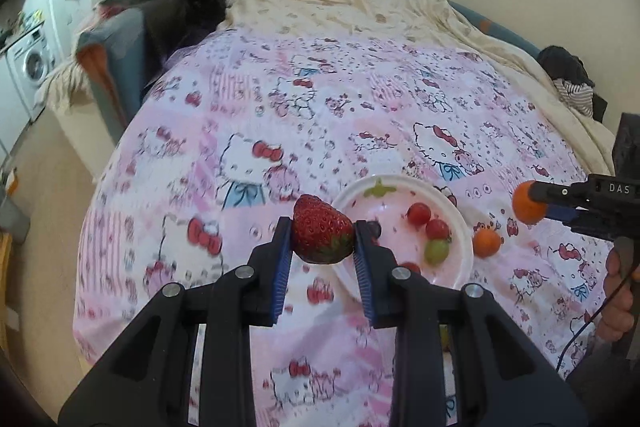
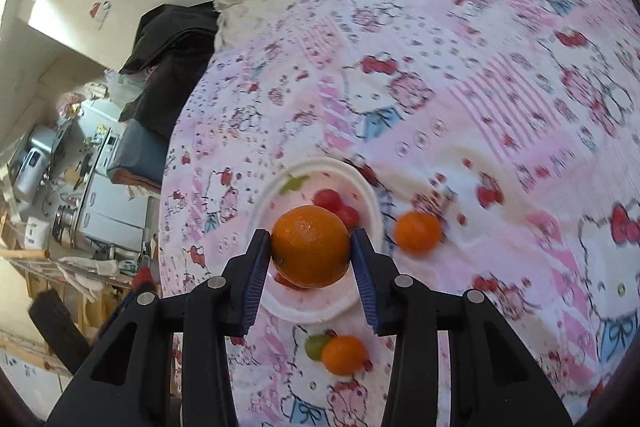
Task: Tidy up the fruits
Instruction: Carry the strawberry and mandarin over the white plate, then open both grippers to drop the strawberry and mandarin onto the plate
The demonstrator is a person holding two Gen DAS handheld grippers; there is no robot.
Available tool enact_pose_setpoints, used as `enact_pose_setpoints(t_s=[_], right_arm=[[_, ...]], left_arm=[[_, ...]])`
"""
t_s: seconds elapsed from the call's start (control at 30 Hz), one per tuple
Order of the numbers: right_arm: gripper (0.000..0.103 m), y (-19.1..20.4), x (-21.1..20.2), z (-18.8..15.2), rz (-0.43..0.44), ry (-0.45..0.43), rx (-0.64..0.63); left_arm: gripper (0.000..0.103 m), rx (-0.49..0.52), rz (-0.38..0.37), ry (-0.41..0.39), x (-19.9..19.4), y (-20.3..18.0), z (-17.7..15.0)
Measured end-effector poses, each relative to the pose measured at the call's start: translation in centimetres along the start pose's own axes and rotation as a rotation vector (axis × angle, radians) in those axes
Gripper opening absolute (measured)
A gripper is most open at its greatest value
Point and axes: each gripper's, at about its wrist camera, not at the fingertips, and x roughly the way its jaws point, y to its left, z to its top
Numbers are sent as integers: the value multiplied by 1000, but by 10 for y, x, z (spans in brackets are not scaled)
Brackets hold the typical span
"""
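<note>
Above the pink cartoon-print bedspread [image 1: 360, 99], the left gripper [image 1: 323, 233] pinches a strawberry [image 1: 322, 229] between its blue pads, long axis tilted, tip toward the upper left and green leaves toward the lower right. Just right of it lies a white plate [image 1: 460, 223] with cherry tomatoes [image 1: 419, 214] and a green grape [image 1: 437, 251]. Farther right, the right gripper [image 2: 311, 247] clamps a round orange [image 2: 310, 246] over that plate, jaws partly spread.
</note>
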Motion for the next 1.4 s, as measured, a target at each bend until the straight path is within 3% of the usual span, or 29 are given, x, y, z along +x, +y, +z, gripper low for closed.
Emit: enact_pose_setpoints(t_s=[0.3, 0.4, 0.67, 1.1, 1.2, 1.3, 1.37, 1.4], right_arm=[[43, 12, 49, 16, -26, 68, -57], [43, 8, 71, 16, -6, 121, -33], [44, 5, 112, 7, -32, 223, -44], [47, -9, 125, 3, -17, 271, 46], [64, -6, 121, 5, 19, 246, 40], [66, -1, 117, 6, 40, 230, 30], [69, 1, 113, 8, 49, 215, 27], [71, 1, 110, 10, 47, 201, 27]], left_arm=[[26, 127, -45, 65, 57, -31, 11], [26, 116, -76, 84, 72, -33, 10], [26, 113, -71, 138, 115, -33, 4], [26, 115, -133, 203, 143, -45, 1], [26, 112, -127, 195, 144, -46, 2], [27, 96, -129, 200, 145, -45, 3], [39, 94, -121, 207, 145, -47, 4], [56, 95, -114, 201, 144, -47, 4]])
